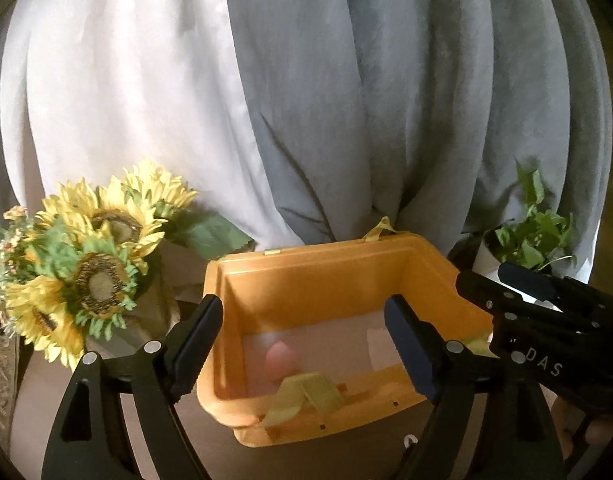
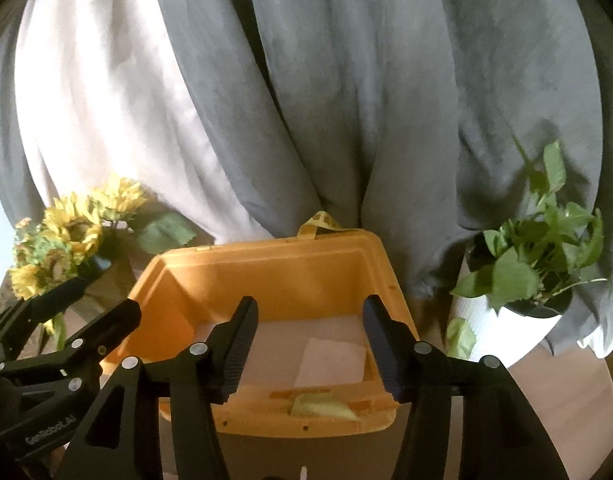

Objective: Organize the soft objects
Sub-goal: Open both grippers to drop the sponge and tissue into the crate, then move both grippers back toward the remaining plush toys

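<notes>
Hovering over the orange bin (image 1: 346, 280), the left gripper (image 1: 302, 344) has its jaws spread wide with nothing between them; the bin's near left corner and its interior show through the gap. The right gripper (image 2: 310, 348) is likewise spread wide and holds nothing, framing the bin's floor from above the near rim. In the left wrist view the right gripper sits at about 3 o'clock, just beside the bin's right wall; whether it touches the wall I cannot tell.

Inside the bin, a pink egg-shaped soft object (image 1: 281, 360), probably a sponge or foam piece, lies on the pale floor near the front-left, at about 7 o'clock from the bin's centre. Its long axis seems to run from lower left to upper right, narrower end toward about 1 o'clock, though blur makes this uncertain. A white flat square (image 2: 332, 362), perhaps a cloth or pad, lies flat at the right of the floor. A yellow-green strap (image 1: 306, 398) drapes over the near rim.

My judgement is that one item has been dropped in and both tools are free, so the step in hand is between placements. The next move calls for withdrawing from the bin and finding another soft item; none shows outside it here.

Outward, sunflowers (image 1: 86, 264) stand at 9 o'clock, a potted green plant (image 2: 538, 272) at 3 o'clock, and grey and white curtains (image 1: 306, 100) hang behind.
</notes>
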